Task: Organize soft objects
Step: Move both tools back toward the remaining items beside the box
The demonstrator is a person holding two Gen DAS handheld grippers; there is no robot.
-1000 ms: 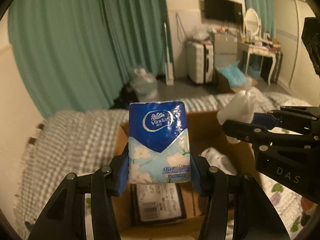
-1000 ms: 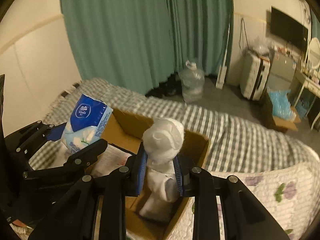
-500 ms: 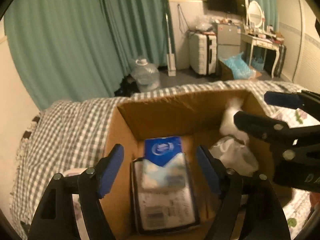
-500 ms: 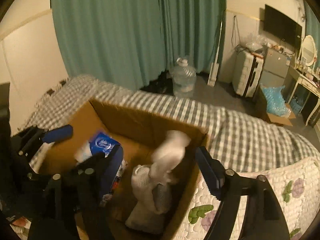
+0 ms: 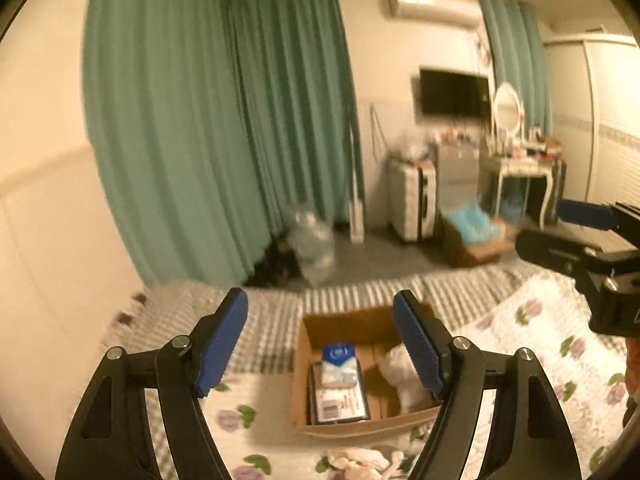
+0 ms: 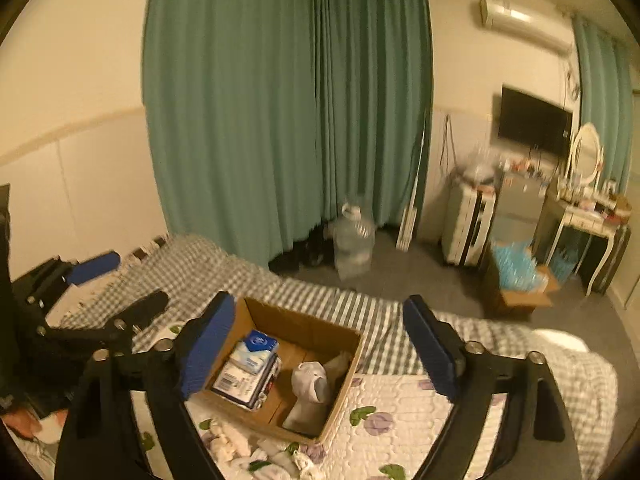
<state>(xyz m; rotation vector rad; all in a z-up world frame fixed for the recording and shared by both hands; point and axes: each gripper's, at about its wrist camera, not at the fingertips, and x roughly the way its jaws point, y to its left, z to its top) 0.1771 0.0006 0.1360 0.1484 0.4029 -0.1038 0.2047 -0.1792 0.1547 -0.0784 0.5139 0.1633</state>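
An open cardboard box [image 5: 308,344] [image 6: 296,326] sits on the bed. Inside lie a blue tissue pack [image 5: 339,364] [image 6: 256,350] on a flat dark package [image 5: 340,400] [image 6: 244,384], and a white sock bundle [image 5: 404,376] [image 6: 312,378] at the right. My left gripper [image 5: 320,344] is open and empty, high above the box. My right gripper [image 6: 320,344] is open and empty, also well above it. More white soft items [image 5: 360,458] [image 6: 256,456] lie on the quilt in front of the box.
The bed has a floral quilt [image 6: 400,408] and a checked blanket [image 6: 312,296]. Beyond it stand green curtains [image 6: 280,100], a water jug [image 6: 354,246], a suitcase [image 6: 466,228], a box of blue items [image 6: 516,280] and a dressing table [image 6: 588,216].
Both grippers opened and let go: the tissue pack and the white sock bundle dropped into the box. Both grippers then rose up and back from the box.
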